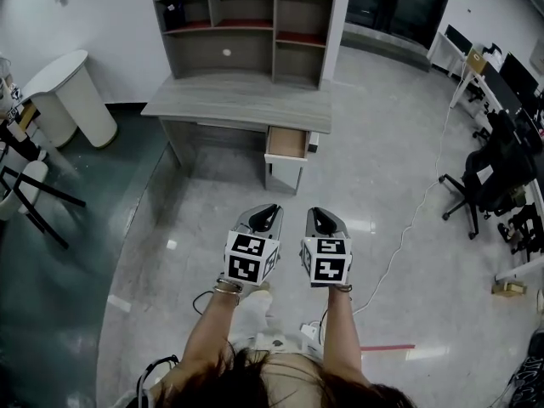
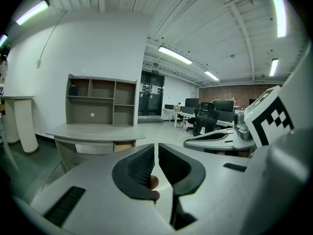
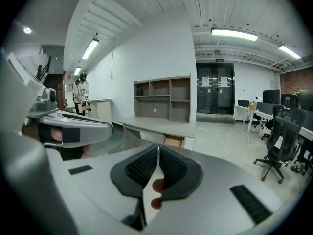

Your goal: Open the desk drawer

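Left tongs [image 1: 267,217] and right tongs [image 1: 320,219] hang side by side close below me, both clenched, pads pressed together on nothing. Under them is only bare floor [image 1: 382,185]. Well ahead stands the desk, and beneath the right end of its tabletop [image 1: 238,100] the drawer [image 1: 286,143] already sits pulled out, its wooden inside showing. Both tongs are well apart from it, so I judge the opening step done, or close to it. If I want it out further, I must walk in, release one pair of tongs, grip the drawer front and pull straight back.
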The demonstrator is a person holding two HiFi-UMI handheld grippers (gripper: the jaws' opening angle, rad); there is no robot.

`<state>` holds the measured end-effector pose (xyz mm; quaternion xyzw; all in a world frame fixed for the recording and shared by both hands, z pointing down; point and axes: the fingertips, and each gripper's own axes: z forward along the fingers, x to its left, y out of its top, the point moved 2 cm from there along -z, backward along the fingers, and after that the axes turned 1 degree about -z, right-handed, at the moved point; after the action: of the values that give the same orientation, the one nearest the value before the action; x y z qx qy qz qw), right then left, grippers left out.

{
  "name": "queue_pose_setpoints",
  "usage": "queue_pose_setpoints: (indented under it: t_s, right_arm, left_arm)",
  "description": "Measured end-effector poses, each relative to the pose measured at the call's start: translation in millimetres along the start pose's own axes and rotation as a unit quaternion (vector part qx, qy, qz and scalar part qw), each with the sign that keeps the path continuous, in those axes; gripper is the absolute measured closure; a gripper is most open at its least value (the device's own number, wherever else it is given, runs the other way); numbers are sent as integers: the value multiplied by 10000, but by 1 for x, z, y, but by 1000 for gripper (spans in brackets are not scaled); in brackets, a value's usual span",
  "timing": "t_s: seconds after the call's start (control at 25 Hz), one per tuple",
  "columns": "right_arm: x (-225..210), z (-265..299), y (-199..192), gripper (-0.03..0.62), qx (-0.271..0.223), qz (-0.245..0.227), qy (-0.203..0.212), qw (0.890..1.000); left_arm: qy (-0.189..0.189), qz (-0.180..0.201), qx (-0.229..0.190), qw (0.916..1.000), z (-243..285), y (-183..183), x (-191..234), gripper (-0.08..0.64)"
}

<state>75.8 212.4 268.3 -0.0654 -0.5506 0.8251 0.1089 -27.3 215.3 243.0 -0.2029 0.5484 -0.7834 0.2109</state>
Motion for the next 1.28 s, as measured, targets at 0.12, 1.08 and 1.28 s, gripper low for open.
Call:
queue_pose_setpoints:
  t_s: [0.12, 1.08, 1.28]
  right_arm:
    - [-1, -5, 1, 563, -25, 86, -53, 9999]
    - [15, -10, -35, 571, 197, 400, -201, 9988]
    - [12, 13, -26, 571, 219, 376, -250, 9987]
  left_arm:
    - [5, 43, -28, 10000, -2, 1, -3, 526]
    - [196, 86, 83, 9997, -32, -21, 12, 526]
    - [143, 75, 151, 9998, -18, -22, 30, 526]
